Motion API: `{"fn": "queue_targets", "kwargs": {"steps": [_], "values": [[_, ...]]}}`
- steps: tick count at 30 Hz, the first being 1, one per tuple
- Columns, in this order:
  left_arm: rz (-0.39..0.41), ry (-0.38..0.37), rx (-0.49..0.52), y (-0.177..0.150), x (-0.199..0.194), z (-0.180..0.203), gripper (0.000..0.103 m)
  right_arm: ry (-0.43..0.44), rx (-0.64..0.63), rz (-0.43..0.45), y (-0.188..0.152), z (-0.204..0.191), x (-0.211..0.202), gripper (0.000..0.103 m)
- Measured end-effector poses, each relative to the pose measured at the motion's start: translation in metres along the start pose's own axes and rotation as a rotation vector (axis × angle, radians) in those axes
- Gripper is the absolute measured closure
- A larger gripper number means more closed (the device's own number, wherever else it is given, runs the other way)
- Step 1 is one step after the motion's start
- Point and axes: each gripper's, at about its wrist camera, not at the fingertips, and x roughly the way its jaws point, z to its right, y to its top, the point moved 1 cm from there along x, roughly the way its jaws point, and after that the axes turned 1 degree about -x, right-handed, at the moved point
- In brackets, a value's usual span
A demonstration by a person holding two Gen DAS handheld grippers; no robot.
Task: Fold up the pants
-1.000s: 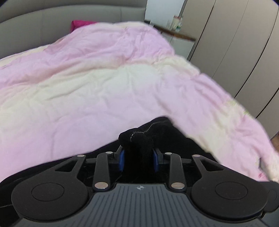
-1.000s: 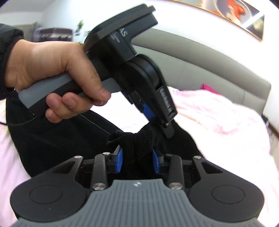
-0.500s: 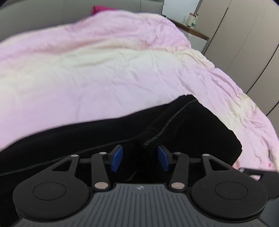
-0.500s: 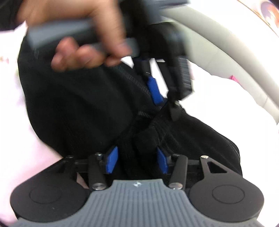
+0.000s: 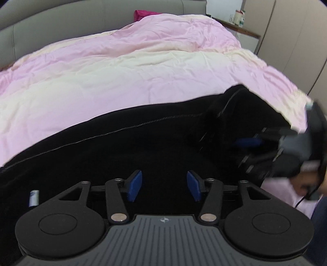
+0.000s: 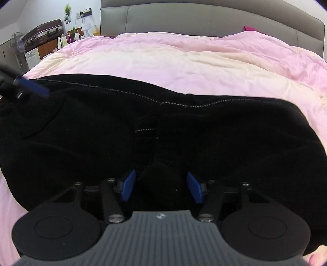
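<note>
Black pants (image 5: 143,147) with pale stitched seams lie folded over in a long band across the pink and cream duvet (image 5: 122,67). My left gripper (image 5: 164,184) hovers over them with its jaws opening and nothing between its blue pads (image 5: 133,185). My right gripper (image 6: 161,189) is low over the pants (image 6: 224,139), jaws opening; a hump of black fabric (image 6: 161,178) stands between the pads, which no longer press on it. In the left wrist view the right gripper (image 5: 255,143) is a blur at the right, held by a hand (image 5: 306,184). The left gripper's pad (image 6: 30,88) shows at the far left.
A grey padded headboard (image 6: 204,18) runs behind the bed, with a magenta pillow (image 5: 143,14) against it. A nightstand with bottles (image 5: 239,20) and wardrobe doors (image 5: 286,41) stand to one side; a suitcase (image 6: 43,30), a fan (image 6: 19,44) and a cluttered cabinet to the other.
Both grippers were shut on a bunch of black fabric and have let it go. The pants now lie flat on the duvet. The left gripper has swung away sideways; the right has dropped lower.
</note>
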Motion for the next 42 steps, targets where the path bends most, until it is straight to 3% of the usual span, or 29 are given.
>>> {"fn": "queue_targets", "kwargs": {"steps": [4, 9, 12, 15, 18, 21, 25, 29, 30, 31, 32, 33, 35, 39, 42], "values": [[-0.041, 0.130, 0.062, -0.014, -0.015, -0.033, 0.035, 0.029, 0.102, 0.090, -0.006, -0.002, -0.037, 0.052], [-0.028, 0.269, -0.013, -0.026, -0.034, -0.095, 0.031, 0.052, 0.087, 0.151, -0.009, -0.032, -0.069, 0.052], [-0.076, 0.337, -0.108, -0.044, -0.025, -0.122, 0.032, 0.049, 0.024, 0.152, 0.001, -0.069, -0.068, 0.052], [-0.124, 0.338, -0.243, -0.062, -0.012, -0.134, 0.033, 0.026, -0.030, 0.113, 0.028, -0.107, -0.056, 0.052], [-0.112, 0.362, -0.207, -0.064, -0.009, -0.127, 0.032, -0.010, -0.041, 0.083, 0.027, -0.142, -0.051, 0.058], [-0.109, 0.355, -0.199, -0.068, -0.007, -0.130, 0.029, -0.038, -0.051, 0.030, 0.028, -0.158, -0.013, 0.063], [-0.095, 0.329, -0.205, -0.071, -0.008, -0.133, 0.026, -0.061, -0.232, -0.050, 0.007, -0.173, 0.011, 0.064], [-0.095, 0.350, -0.176, -0.070, -0.007, -0.127, 0.025, -0.001, -0.158, -0.091, 0.009, -0.158, -0.001, 0.065], [-0.096, 0.353, -0.174, -0.069, -0.008, -0.126, 0.025, -0.005, -0.165, -0.051, 0.012, -0.157, -0.010, 0.079], [-0.095, 0.353, -0.176, -0.069, -0.008, -0.126, 0.025, -0.027, -0.179, 0.058, 0.012, -0.158, -0.028, 0.092], [-0.093, 0.351, -0.177, -0.073, -0.009, -0.125, 0.025, -0.045, -0.189, 0.131, 0.011, -0.159, -0.042, 0.089], [-0.092, 0.351, -0.178, -0.073, -0.010, -0.125, 0.025, -0.054, -0.178, 0.118, 0.007, -0.158, -0.044, 0.088], [-0.096, 0.359, -0.175, -0.072, -0.011, -0.117, 0.025, -0.016, -0.129, -0.036, -0.012, -0.150, -0.020, 0.088], [-0.099, 0.388, -0.142, -0.066, -0.012, -0.109, 0.027, 0.024, -0.082, -0.026, -0.014, -0.140, -0.030, 0.085], [-0.097, 0.410, -0.092, -0.057, -0.018, -0.089, 0.032, 0.075, 0.013, 0.034, -0.001, -0.117, -0.067, 0.052]]}}
